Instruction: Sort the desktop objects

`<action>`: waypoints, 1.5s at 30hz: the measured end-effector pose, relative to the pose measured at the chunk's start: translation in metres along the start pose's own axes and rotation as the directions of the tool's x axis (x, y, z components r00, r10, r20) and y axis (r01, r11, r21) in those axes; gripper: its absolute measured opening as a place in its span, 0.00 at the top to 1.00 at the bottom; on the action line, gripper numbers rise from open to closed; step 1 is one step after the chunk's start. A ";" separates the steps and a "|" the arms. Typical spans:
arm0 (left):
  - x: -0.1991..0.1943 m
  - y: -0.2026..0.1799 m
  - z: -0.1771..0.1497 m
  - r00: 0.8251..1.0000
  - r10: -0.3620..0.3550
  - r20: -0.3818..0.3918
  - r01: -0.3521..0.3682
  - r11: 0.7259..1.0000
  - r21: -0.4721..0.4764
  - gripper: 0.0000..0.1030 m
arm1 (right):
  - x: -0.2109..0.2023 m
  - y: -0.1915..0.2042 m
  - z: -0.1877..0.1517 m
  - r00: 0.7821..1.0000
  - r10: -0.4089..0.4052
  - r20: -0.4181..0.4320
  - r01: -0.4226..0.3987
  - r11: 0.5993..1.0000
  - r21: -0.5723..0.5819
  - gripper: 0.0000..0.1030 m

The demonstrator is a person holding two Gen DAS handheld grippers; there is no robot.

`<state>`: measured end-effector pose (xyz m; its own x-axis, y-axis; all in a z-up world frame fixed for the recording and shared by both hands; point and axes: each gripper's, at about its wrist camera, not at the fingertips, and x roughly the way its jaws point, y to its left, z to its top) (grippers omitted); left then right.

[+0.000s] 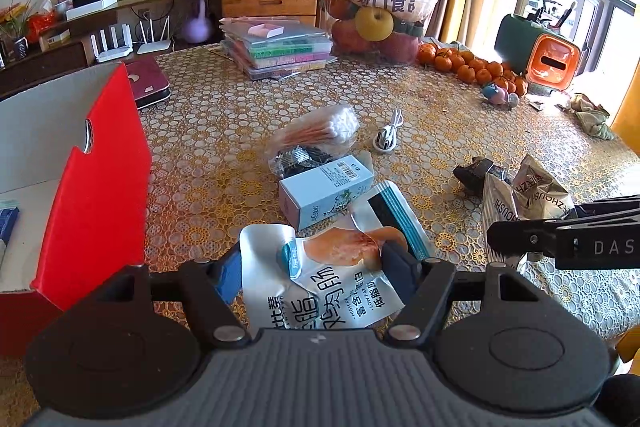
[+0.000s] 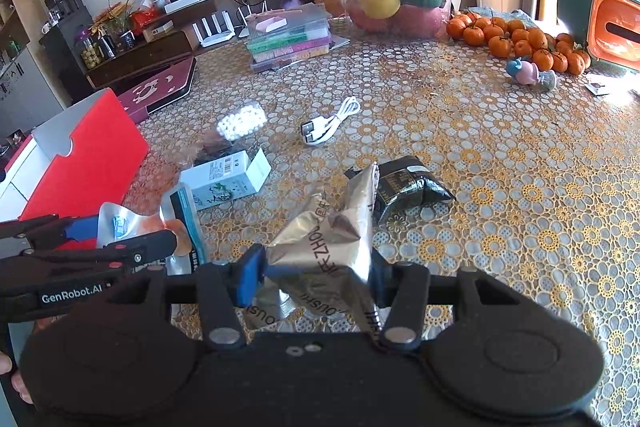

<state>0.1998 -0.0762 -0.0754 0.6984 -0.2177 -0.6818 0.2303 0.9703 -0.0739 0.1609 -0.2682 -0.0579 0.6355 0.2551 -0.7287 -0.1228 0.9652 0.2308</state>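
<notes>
While both packets are held off the gold-patterned tablecloth (image 2: 500,155), a slip is the main risk: the silver and orange foil snack pouch (image 1: 320,275) is pinched only across its middle by the left gripper (image 1: 316,267), whose fingers are closed partway onto it, and its slick film could slide free before the red-walled cardboard box (image 1: 92,187) on the left is reached. The crumpled silver foil packet (image 2: 324,247) is clamped likewise between the narrowed fingers of the right gripper (image 2: 316,275), and could snag the black foil sachet (image 2: 404,183) lying just behind it. "GenRobot.AI" can be read on the left gripper's side, "LOW FAT" on the pouch, and part of "ZHOUSHI" on the crumpled packet.
</notes>
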 end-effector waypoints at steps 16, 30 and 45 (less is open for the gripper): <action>-0.061 0.014 0.006 0.999 -0.009 0.052 0.010 1.000 -0.030 0.32 | -0.048 0.038 0.000 0.998 0.012 0.065 -0.008 0.998 -0.065 0.50; -0.121 0.054 0.006 0.996 0.025 0.080 -0.020 0.997 -0.068 0.32 | -0.075 0.101 0.007 0.991 0.079 0.110 -0.061 0.985 -0.159 0.50; -0.157 0.116 0.011 0.988 0.104 0.113 -0.094 0.991 -0.096 0.32 | -0.075 0.169 0.026 0.981 0.148 0.129 -0.112 0.961 -0.254 0.50</action>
<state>0.1238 0.0695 0.0309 0.7905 -0.1256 -0.5995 0.0974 0.9921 -0.0794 0.1119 -0.1259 0.0525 0.7033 0.3857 -0.5972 -0.3828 0.9133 0.1391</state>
